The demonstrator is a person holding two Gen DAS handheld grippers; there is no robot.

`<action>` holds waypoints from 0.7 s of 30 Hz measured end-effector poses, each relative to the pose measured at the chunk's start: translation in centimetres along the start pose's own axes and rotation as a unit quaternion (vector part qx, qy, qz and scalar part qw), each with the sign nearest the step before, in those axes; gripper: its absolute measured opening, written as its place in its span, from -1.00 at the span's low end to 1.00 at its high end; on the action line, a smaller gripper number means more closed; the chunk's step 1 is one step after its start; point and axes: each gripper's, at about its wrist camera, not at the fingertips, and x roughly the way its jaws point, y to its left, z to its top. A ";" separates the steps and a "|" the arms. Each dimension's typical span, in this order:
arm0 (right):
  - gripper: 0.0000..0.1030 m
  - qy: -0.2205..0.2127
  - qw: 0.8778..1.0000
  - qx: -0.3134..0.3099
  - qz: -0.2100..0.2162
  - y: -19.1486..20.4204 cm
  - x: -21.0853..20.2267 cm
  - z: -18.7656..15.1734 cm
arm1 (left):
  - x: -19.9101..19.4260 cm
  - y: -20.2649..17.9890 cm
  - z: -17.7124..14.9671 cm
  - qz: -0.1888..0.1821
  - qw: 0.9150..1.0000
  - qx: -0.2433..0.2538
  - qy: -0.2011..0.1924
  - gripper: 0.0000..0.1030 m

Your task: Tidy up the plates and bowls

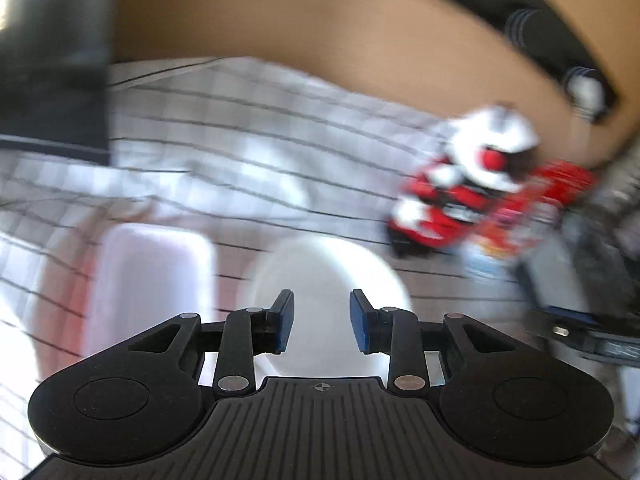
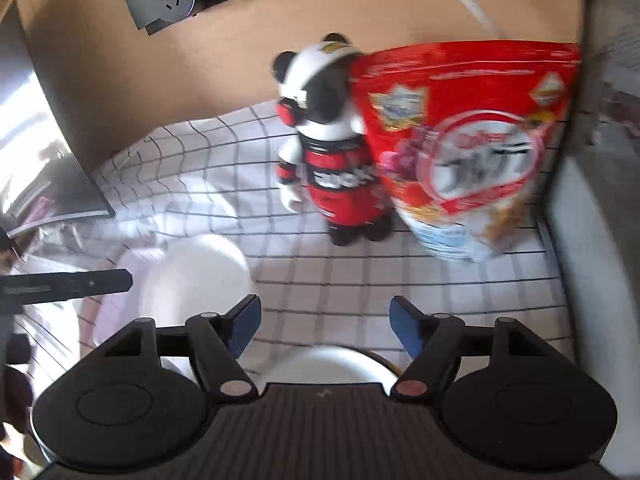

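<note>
2 grippers, left (image 1: pixel 322 322) and right (image 2: pixel 325 328), fingers released, low over white bowl (image 1: pixel 324 268) and checked cloth (image 2: pixel 360 276).

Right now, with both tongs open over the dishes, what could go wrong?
1. The left view is motion-blurred, so closing the left tongs on the round white bowl may miss its rim.
2. That bowl sits close beside the pale pink rectangular tray; it might get nudged.
3. The right tongs could knock over the upright red-and-white panda figurine or red snack bag.
</note>
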 end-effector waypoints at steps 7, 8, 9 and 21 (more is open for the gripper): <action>0.37 0.058 0.998 -0.013 0.008 4.4 7.6 1.1 | 5.2 2.4 -0.4 0.042 0.997 -0.034 0.060 -0.35; 0.36 0.063 0.998 -0.016 0.006 4.7 8.3 1.1 | 5.7 2.5 -0.6 0.048 0.996 -0.038 0.064 -0.35; 0.36 0.070 0.997 -0.017 0.005 5.0 9.2 1.0 | 6.0 2.7 -0.9 0.051 0.995 -0.041 0.068 -0.35; -0.39 0.107 0.994 -0.030 0.015 7.1 9.9 -1.2 | 4.0 -0.2 -1.1 0.002 0.997 -0.015 0.081 -0.53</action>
